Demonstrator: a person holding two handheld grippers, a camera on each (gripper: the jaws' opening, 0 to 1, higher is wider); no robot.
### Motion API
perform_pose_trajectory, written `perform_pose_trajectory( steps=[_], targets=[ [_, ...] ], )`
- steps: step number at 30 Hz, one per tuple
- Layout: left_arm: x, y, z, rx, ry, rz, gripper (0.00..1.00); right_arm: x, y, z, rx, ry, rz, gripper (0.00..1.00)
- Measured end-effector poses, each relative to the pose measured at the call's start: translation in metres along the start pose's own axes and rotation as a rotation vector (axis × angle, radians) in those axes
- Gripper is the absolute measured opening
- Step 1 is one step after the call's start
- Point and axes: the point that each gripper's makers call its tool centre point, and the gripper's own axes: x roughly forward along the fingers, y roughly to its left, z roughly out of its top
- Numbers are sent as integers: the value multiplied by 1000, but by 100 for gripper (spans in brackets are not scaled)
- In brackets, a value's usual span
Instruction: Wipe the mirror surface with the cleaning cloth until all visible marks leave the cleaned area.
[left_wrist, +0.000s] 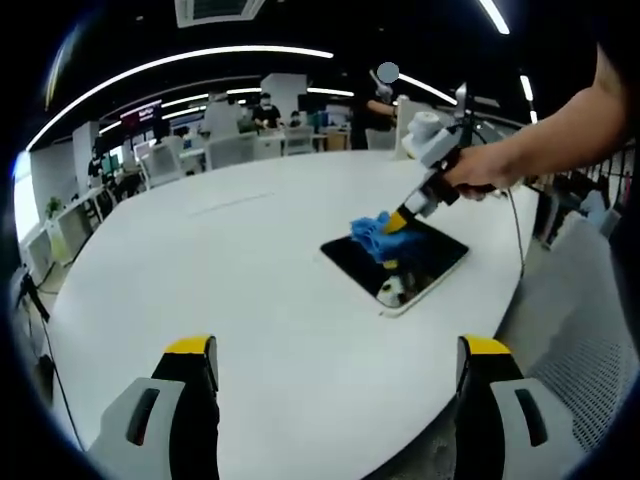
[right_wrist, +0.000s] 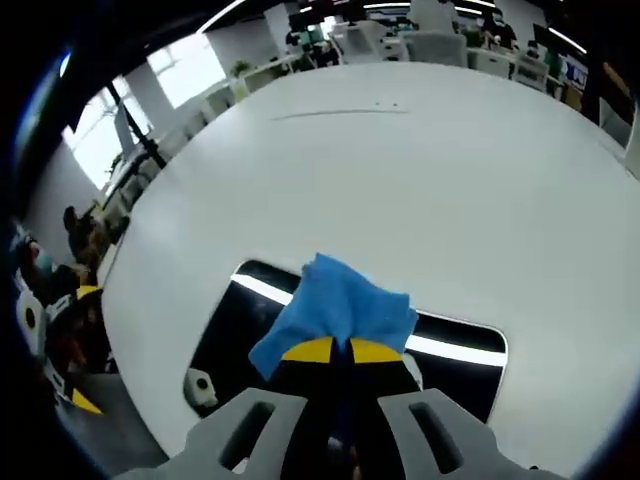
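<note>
- Right hand-held gripper (right_wrist: 336, 352) is pinching the blue cloth (right_wrist: 335, 305), pressing it on the mirror (right_wrist: 455, 350).
- Mirror is lying near the white desk (left_wrist: 250, 260) edge; hard pushing could be sliding it off.
- Left hand-held gripper (left_wrist: 338, 362) is waiting, spread apart.

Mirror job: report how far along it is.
Done: the right gripper has its jaws shut on the blue cloth, and the cloth is down on the mirror. In hand: wiping, with the cloth near the mirror's middle. Left: whether marks remain cannot be told, since the glass mostly shows reflections. The left gripper waits open, away from it.
</note>
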Motion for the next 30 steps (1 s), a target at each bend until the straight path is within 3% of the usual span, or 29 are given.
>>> perform_pose_trajectory(
  steps=[12,30],
  targets=[
    [0,1,-1,-1,8,4,99,11,-7,20,-26,-7,28,0],
    [0,0,-2,2,19,8,99,9,-9,18,-62,-8,76,0]
  ],
)
